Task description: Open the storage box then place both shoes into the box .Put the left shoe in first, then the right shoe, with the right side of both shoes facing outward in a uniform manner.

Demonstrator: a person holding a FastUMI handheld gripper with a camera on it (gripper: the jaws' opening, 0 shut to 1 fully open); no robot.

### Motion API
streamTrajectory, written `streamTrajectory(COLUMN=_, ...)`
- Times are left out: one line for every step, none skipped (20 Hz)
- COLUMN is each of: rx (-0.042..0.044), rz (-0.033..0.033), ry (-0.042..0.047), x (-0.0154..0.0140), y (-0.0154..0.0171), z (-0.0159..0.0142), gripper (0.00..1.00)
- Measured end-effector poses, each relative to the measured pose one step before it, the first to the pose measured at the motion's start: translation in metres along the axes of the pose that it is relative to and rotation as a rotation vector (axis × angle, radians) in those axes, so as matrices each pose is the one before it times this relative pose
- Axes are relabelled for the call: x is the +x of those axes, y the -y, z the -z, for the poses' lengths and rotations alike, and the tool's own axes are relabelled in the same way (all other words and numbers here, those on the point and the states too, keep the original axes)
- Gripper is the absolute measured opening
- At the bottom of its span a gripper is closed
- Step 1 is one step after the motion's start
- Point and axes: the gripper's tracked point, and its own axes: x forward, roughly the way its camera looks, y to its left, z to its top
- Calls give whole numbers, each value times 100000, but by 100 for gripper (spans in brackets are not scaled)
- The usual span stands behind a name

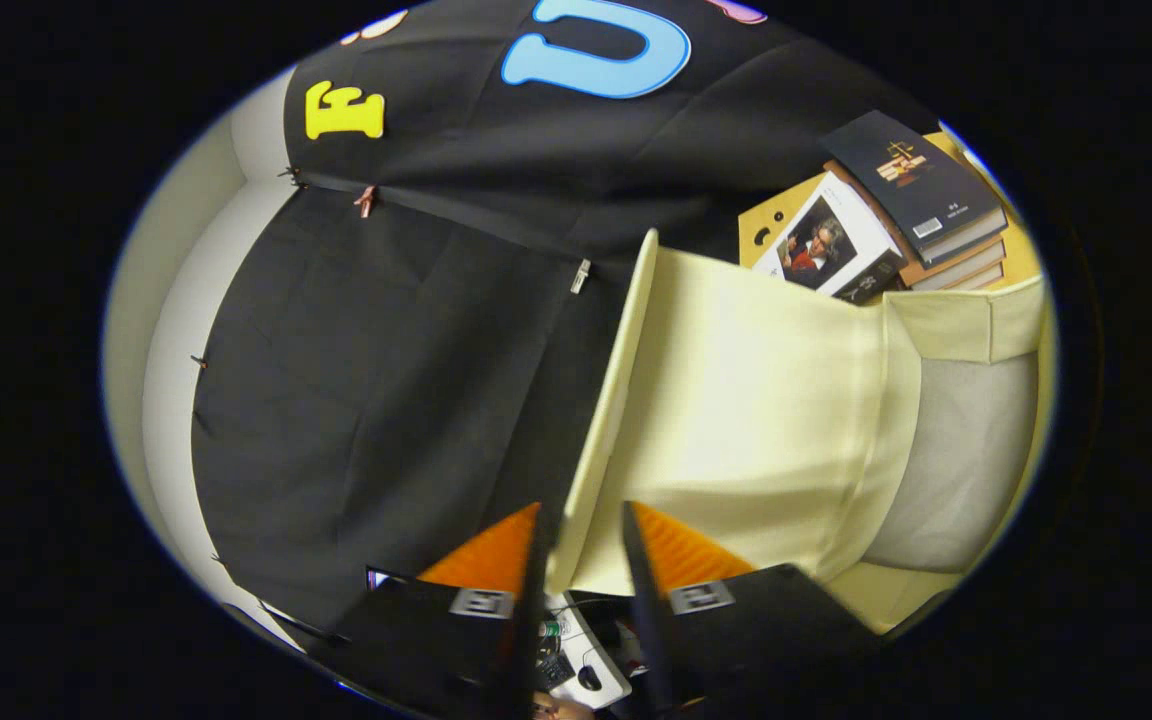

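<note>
The pale yellow storage box (946, 325) lies just ahead of me, and the whole scene appears turned on its side. Its lid (736, 400) is swung up away from the box, showing the cream inner face and the grey lining (966, 450) of the box behind it. The lid's thin front rim (616, 360) runs straight from between my fingers toward the black cloth wall. My gripper (581, 512) is shut on that rim, one finger on the outer face and one on the inner face.
Beyond the box, a stack of books (921, 200) rests on a yellow wooden surface (766, 225). The black cloth wall (386, 380) hangs close on the lid's outer side. A small white device with cables (576, 670) shows behind my fingers.
</note>
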Motion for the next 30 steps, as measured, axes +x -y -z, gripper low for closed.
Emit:
streamTrajectory(rx=-2298, rz=826, ry=2745, x=-752, y=206, z=-1170, gripper=70)
streamTrajectory(rx=-3593, rz=2321, ry=2489, x=-782, y=551, z=-120, gripper=99)
streamTrajectory(rx=-3537, rz=2675, ry=1869, x=-725, y=861, z=-517, gripper=97)
streamTrajectory(rx=-3112, rz=2814, ry=1688, x=-933, y=847, z=-415, gripper=97)
streamTrajectory(rx=-2694, rz=2571, ry=2563, x=-1083, y=834, z=-604, gripper=97)
streamTrajectory(rx=-2716, rz=2681, ry=3353, x=-1125, y=858, z=-897, gripper=97)
streamTrajectory(rx=-2616, rz=3212, ry=3212, x=-1103, y=1146, z=-795, gripper=97)
streamTrajectory(rx=-2326, rz=2866, ry=2765, x=-1338, y=1018, z=-616, gripper=97)
streamTrajectory(rx=-2179, rz=3349, ry=2542, x=-1128, y=1235, z=-562, gripper=97)
streamTrajectory(rx=-1867, rz=3513, ry=2411, x=-1224, y=1400, z=-553, gripper=97)
streamTrajectory(rx=-1548, rz=4247, ry=2515, x=-1133, y=1544, z=-672, gripper=97)
streamTrajectory(rx=-1370, rz=4242, ry=2455, x=-1114, y=1714, z=-560, gripper=97)
streamTrajectory(rx=-1551, rz=4515, ry=2492, x=-937, y=1857, z=-627, gripper=97)
streamTrajectory(rx=-1430, rz=4906, ry=2002, x=-941, y=2164, z=-439, gripper=97)
streamTrajectory(rx=-1299, rz=4732, ry=1358, x=-837, y=2079, z=-431, gripper=97)
streamTrajectory(rx=-732, rz=4614, ry=706, x=-737, y=1994, z=-192, gripper=97)
streamTrajectory(rx=-638, rz=3655, ry=408, x=-721, y=2005, z=-123, gripper=97)
streamTrajectory(rx=-850, rz=3865, ry=607, x=-440, y=1998, z=-158, gripper=97)
streamTrajectory(rx=-925, rz=4341, ry=489, x=-453, y=2579, z=32, gripper=97)
streamTrajectory(rx=-594, rz=3352, ry=-320, x=-164, y=2041, z=213, gripper=97)
streamTrajectory(rx=5, rz=3211, ry=-886, x=-221, y=2136, z=465, gripper=98)
streamTrajectory(rx=-62, rz=2808, ry=-1705, x=-207, y=1964, z=650, gripper=97)
streamTrajectory(rx=-34, rz=2971, ry=-1963, x=81, y=1965, z=785, gripper=98)
streamTrajectory(rx=-490, rz=2278, ry=-1990, x=37, y=1710, z=814, gripper=98)
streamTrajectory(rx=-407, rz=1680, ry=-1533, x=171, y=1487, z=776, gripper=98)
streamTrajectory(rx=-1073, rz=246, ry=-1585, x=-22, y=1147, z=928, gripper=98)
streamTrajectory(rx=-1431, rz=681, ry=-1384, x=227, y=981, z=930, gripper=98)
streamTrajectory(rx=-2120, rz=692, ry=-2652, x=236, y=1177, z=1152, gripper=98)
streamTrajectory(rx=-2289, rz=402, ry=-2797, x=184, y=910, z=1241, gripper=98)
streamTrajectory(rx=-2327, rz=-203, ry=-2447, x=16, y=590, z=1323, gripper=98)
